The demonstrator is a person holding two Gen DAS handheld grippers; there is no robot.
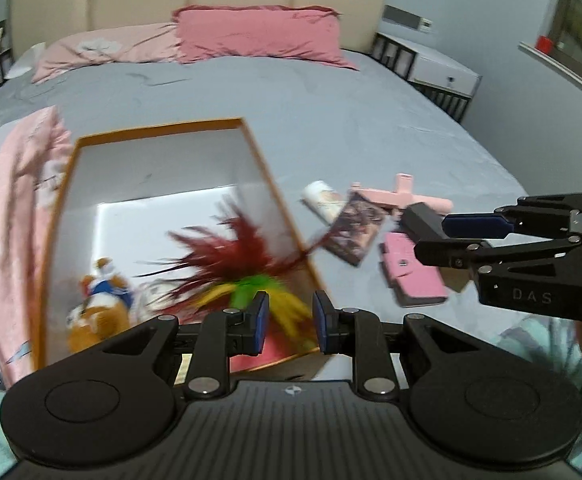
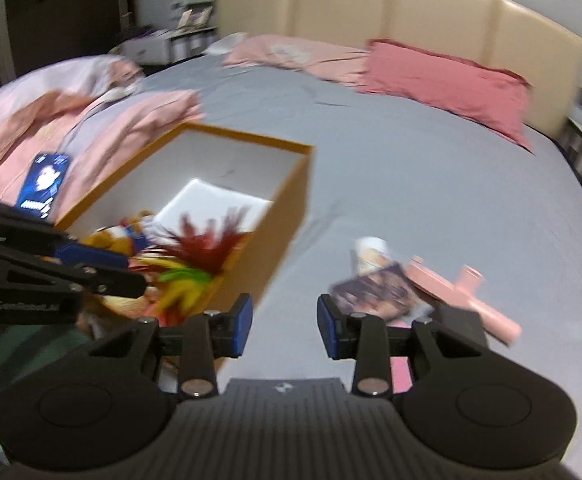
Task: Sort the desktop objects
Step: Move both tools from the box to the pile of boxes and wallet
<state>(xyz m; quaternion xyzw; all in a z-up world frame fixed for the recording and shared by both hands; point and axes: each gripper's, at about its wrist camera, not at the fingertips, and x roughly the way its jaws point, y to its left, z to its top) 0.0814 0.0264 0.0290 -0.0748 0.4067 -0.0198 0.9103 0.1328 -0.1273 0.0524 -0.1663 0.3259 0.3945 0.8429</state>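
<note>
Bedding of grey [image 1: 331, 120] carries an orange box [image 1: 163, 130] with white inside walls, set toward the bed's left edge beside a pink quilt [image 1: 19, 200]. Inside the box a feather toy [image 1: 231, 264] of red, green and yellow and a plush toy [image 1: 99, 300] are seen. The left gripper [image 1: 289, 322] is held over the box's near end, its blue pads apart with nothing clamped. The right gripper [image 2: 285, 326] is held over bare sheet, fingers apart and empty. Toward the bed's right edge a white tube [image 1: 323, 198], a picture card [image 1: 357, 230], a pink holder [image 1: 407, 196] and a pink case [image 1: 415, 276] are clustered.
</note>
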